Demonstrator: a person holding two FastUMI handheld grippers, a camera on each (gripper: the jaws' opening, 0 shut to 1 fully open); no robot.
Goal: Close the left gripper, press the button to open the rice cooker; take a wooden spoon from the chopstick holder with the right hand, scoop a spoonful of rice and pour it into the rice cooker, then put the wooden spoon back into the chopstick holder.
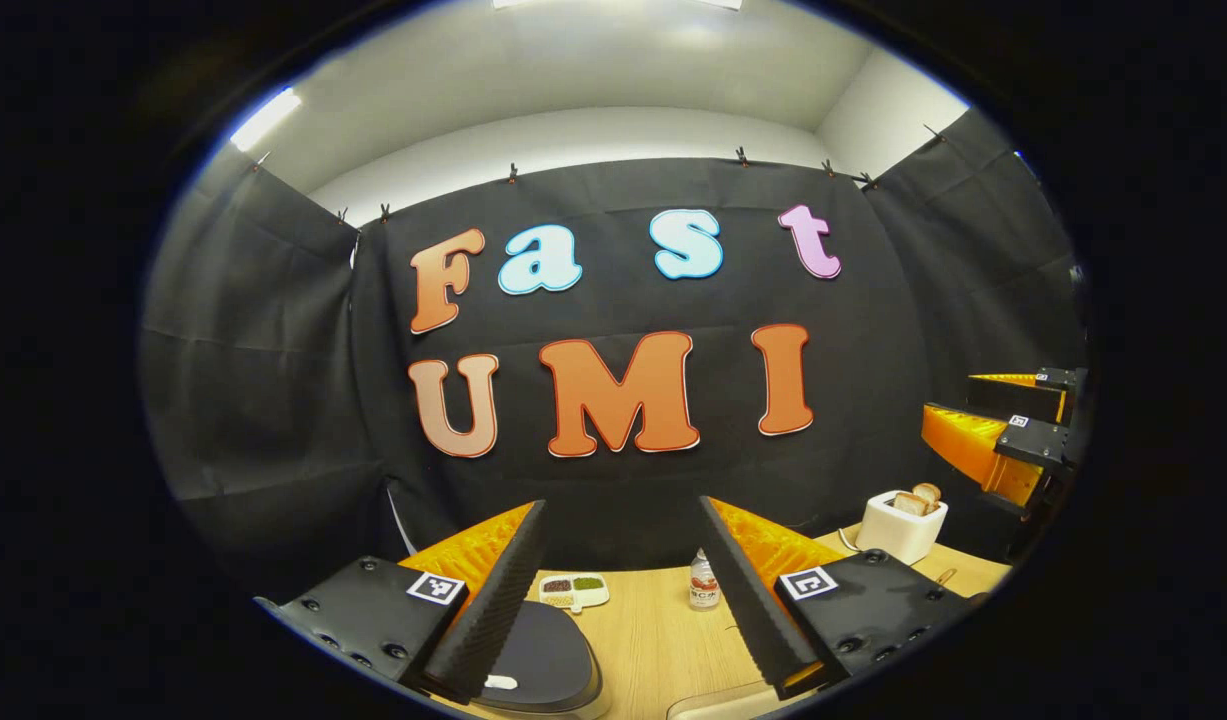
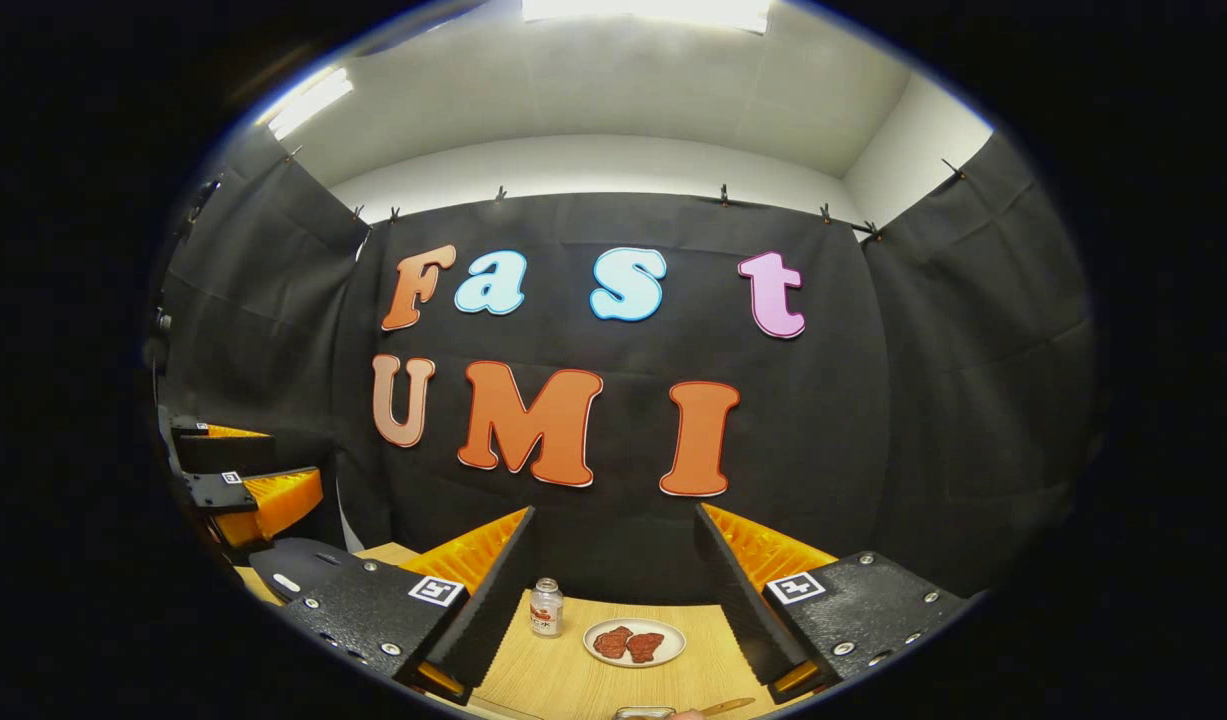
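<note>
The rice cooker (image 1: 548,660) sits low between my left gripper's fingers, its dark lid down, with a small white button (image 1: 500,682) at its front. My left gripper (image 1: 623,502) is open and held above the table, touching nothing. In the right gripper view the cooker's lid (image 2: 291,572) lies at the lower left, with the left gripper (image 2: 295,457) above it. My right gripper (image 2: 614,510) is open and empty, and it appears at the far right (image 1: 948,393) of the left gripper view. A wooden handle (image 2: 728,706) pokes in at the bottom edge beside a pale rim (image 2: 643,712); I cannot tell what they belong to.
On the wooden table (image 1: 653,640) stand a small divided dish of grains (image 1: 573,590), a small bottle (image 1: 704,585) and a white toaster with bread (image 1: 903,525). A plate of red slices (image 2: 634,642) lies past the bottle (image 2: 545,607).
</note>
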